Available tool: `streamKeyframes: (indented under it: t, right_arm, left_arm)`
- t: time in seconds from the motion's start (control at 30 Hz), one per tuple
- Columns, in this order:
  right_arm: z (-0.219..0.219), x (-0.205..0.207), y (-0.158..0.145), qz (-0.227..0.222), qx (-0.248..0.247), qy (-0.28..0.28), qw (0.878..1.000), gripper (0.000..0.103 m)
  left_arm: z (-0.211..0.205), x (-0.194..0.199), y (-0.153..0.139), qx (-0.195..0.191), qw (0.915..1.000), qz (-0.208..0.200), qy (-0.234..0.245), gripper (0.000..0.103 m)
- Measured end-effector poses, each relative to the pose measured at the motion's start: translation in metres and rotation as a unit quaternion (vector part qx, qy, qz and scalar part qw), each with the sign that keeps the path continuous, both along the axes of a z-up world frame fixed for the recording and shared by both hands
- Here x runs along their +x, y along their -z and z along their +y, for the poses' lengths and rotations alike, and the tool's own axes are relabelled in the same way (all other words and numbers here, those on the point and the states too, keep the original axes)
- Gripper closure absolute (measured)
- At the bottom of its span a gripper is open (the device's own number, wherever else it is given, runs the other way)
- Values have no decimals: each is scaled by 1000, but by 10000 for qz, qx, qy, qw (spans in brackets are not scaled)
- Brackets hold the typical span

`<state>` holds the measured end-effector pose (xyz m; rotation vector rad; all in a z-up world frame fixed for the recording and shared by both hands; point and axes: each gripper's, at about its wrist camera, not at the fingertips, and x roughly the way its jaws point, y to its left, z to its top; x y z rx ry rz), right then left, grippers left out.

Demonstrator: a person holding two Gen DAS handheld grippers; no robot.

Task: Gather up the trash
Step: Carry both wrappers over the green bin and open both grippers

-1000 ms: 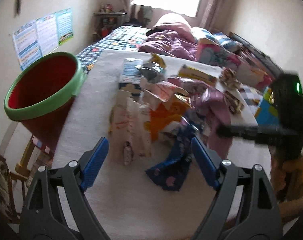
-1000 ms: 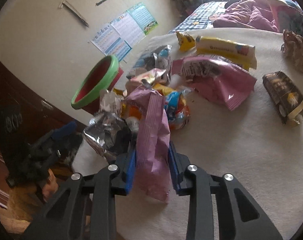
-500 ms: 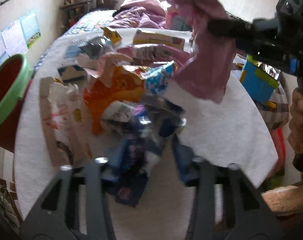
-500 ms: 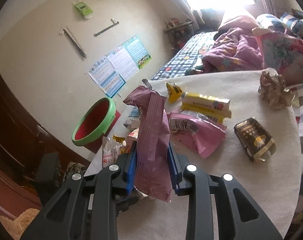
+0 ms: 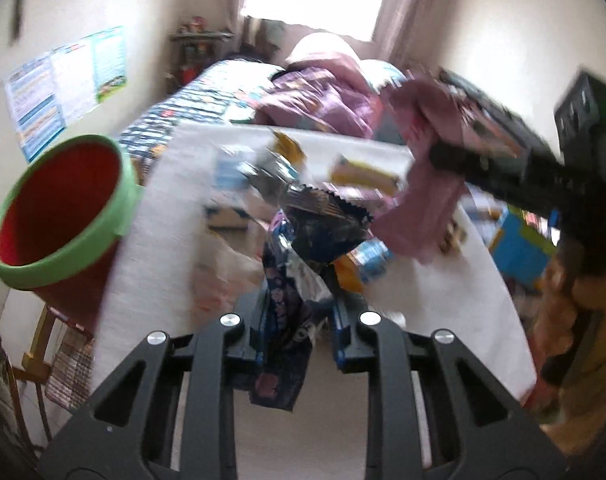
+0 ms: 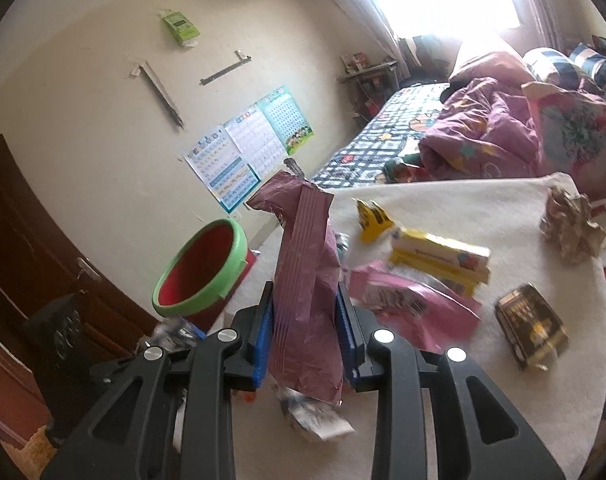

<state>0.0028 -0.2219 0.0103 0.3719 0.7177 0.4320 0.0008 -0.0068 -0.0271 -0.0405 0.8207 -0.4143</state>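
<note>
My left gripper (image 5: 299, 320) is shut on a dark blue crumpled wrapper (image 5: 281, 304), which hangs above the white-clothed table (image 5: 163, 240). My right gripper (image 6: 305, 320) is shut on a long mauve wrapper (image 6: 307, 264) held upright; in the left wrist view this mauve wrapper (image 5: 427, 184) hangs at upper right, off the table. A red bin with a green rim (image 5: 59, 208) stands open beside the table's left edge, and the right wrist view shows the bin (image 6: 201, 268) to the left of the mauve wrapper. Several pieces of trash lie on the cloth: a yellow box (image 6: 439, 264), a pink bag (image 6: 415, 308) and a dark gold packet (image 6: 531, 328).
Crumpled brown paper (image 6: 571, 224) and a small yellow wrapper (image 6: 373, 220) lie near the table's far edge. A bed with a purple quilt (image 6: 483, 136) stands behind the table. A dark wooden door (image 6: 31, 248) is at the left, with posters (image 6: 247, 148) on the wall.
My left gripper has shut on the dark blue wrapper and lifted it off the pile. My right gripper has risen with the mauve wrapper, clear of the table.
</note>
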Motion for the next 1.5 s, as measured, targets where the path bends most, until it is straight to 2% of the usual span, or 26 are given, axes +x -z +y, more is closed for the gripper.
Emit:
streamKeyframes:
  t: [0.1,0.23,0.43,0.63,0.9,1.1,1.17,1.23,1.3,1.37,1.4,1.47,1.5]
  right_arm:
    - [14,9,-2,-28,9,-10,10000,75]
    - [36,19,-2,-29,-6,26,10000,74]
    - [91,44,-3,96,-106,15,9999,74]
    - [137,65,-4,89,-230,-11,9997,74]
    - [210,118,14,408,-90,-184,9990,74]
    - [253,148,31,650,-128,-332,9973,73]
    - [261,153,33,672,-120,-350,9971,70]
    - [267,157,35,692,-110,-362,9969,55]
    - [268,157,36,666,-156,-322,9971,47]
    - [269,157,36,665,-188,-296,9972,45]
    - [268,155,36,675,-191,-274,9972,44]
    - [265,152,34,662,-202,-234,9973,43]
    - [266,152,31,640,-224,-210,9975,43]
  left_arm:
    - [22,9,-12,-138,9994,-136,-301,81]
    - [52,25,-23,-104,9983,-327,-480,81]
    - [102,55,-26,-191,9972,-336,-640,81]
    - [152,88,-19,-226,9957,-278,-857,81]
    - [216,125,5,-202,9924,39,-1217,81]
    - [238,150,20,-163,9912,248,-1290,81]
    - [242,157,23,-162,9916,278,-1250,81]
    - [241,161,24,-130,9920,293,-1218,81]
    - [243,166,26,-157,9921,332,-1198,80]
    - [244,169,29,-195,9919,365,-1197,78]
    - [244,170,29,-199,9919,371,-1196,76]
    - [244,171,31,-181,9918,349,-1216,61]
    - [244,172,31,-182,9918,332,-1221,58]
